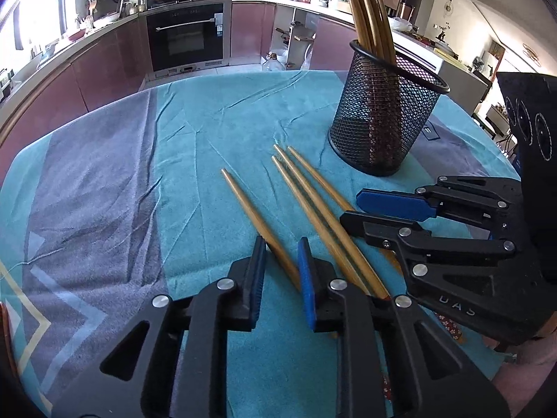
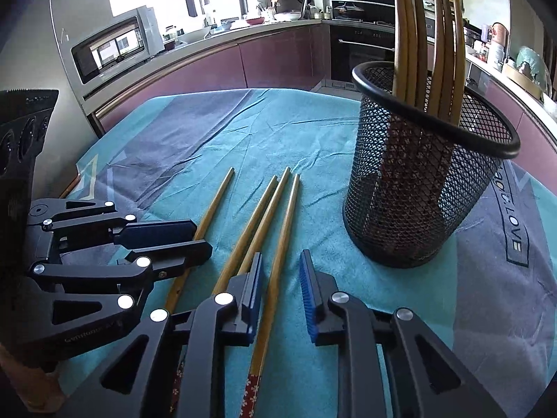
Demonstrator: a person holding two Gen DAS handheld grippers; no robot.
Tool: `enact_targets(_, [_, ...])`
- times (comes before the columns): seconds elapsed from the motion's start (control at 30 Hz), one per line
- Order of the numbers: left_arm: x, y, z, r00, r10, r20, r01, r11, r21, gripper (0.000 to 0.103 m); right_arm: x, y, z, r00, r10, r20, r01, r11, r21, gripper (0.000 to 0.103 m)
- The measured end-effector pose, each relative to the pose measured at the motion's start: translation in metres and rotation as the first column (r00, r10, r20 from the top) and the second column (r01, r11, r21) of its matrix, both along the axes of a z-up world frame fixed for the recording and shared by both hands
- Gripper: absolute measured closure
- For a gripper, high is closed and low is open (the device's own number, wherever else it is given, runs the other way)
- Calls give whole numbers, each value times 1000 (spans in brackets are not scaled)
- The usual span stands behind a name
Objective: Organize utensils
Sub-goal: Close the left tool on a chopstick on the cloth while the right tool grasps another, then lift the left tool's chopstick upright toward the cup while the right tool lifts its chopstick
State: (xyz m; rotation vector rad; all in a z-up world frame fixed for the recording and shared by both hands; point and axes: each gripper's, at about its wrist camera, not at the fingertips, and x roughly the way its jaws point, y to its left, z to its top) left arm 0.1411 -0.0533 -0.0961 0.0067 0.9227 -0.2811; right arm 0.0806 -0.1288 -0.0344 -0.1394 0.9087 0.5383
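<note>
Several wooden chopsticks lie on the teal cloth (image 1: pixel 209 122) in front of a black mesh holder (image 1: pixel 386 111), which has more chopsticks (image 1: pixel 369 17) standing in it. My left gripper (image 1: pixel 281 244) straddles the lone left chopstick (image 1: pixel 250 212). Its pads stand apart, with cloth showing beside the stick. My right gripper (image 2: pixel 282 255) straddles the rightmost chopstick (image 2: pixel 287 226), also with a gap at its pads. Two other chopsticks (image 2: pixel 257 216) run under its left finger. Each gripper shows in the other's view: right gripper (image 1: pixel 350 207), left gripper (image 2: pixel 203 236). The holder (image 2: pixel 424 191) is just right of my right gripper.
The cloth is wrinkled and drapes over the far table edge (image 1: pixel 216 76). Beyond it are kitchen cabinets, an oven (image 1: pixel 184 38) and a microwave (image 2: pixel 115 45). A hand (image 1: pixel 536 348) holds the right gripper at the lower right.
</note>
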Motion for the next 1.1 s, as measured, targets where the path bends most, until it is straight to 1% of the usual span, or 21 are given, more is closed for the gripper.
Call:
enact_targets(0.03, [2,-1,0,1000,3,2,-3,1000,3,84,2,0,0,1000,-1,1,1,1000,-1,90])
enact_targets(0.13, [5,-2,-1,1000,14,3,-14,1000,3,86,4,-2,0,1000,-8,-7,8,1000,15,95])
enact_targets(0.27, [6,0,-1,999,35,-4,-35,999,-5,88,5,-5,0,1000,-16,-19,17,999,40,98])
enact_targets(0.5, [5,6,-1,998,62,-15,-63,997,-42,94,3,-16,3,999,-24,-37,27,996,84,98])
enact_targets(0.77, [1,11,1,998,52,-27,-55,994,-91,96,-8,-24,12,1000,-16,-26,19,992,127,98])
enact_targets(0.9, [-3,14,8,999,50,-18,-51,992,-114,96,-15,-28,19,1000,-7,-19,10,988,153,98])
enact_targets(1.1, [-9,17,23,1000,28,1,-28,986,-167,96,-26,-39,34,1000,-7,8,5,981,194,98])
